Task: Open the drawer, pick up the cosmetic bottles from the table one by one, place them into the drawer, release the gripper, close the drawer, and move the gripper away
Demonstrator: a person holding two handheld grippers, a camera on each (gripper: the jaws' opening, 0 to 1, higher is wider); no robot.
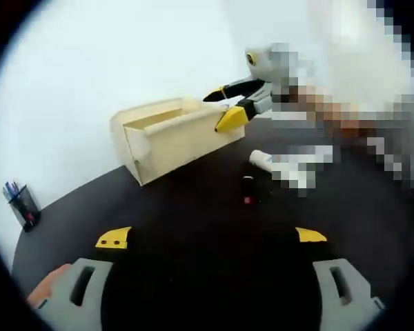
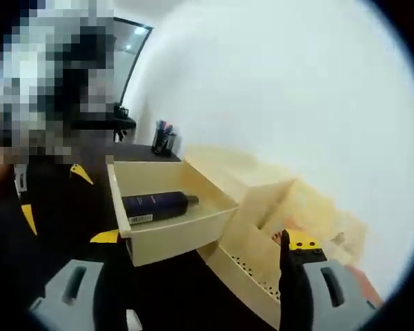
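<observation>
**Claws spread, one bottle in the drawer**

Left claw [image 1: 212,237] hovering over the black bench [image 1: 193,276], jaws wide apart, holding nothing. Right claw [image 2: 200,241] also spread and empty, poised just beside the pulled-out drawer [image 2: 172,238] of the pale wooden box [image 1: 169,134]. One dark blue cosmetic bottle [image 2: 159,205] lying on its side inside the drawer, ahead of the right claw. Two more on the bench: a small dark bottle [image 1: 248,188] and a white bottle [image 1: 261,158], well ahead of the left claw. One pen cup [image 1: 23,205] at the bench edge.
</observation>
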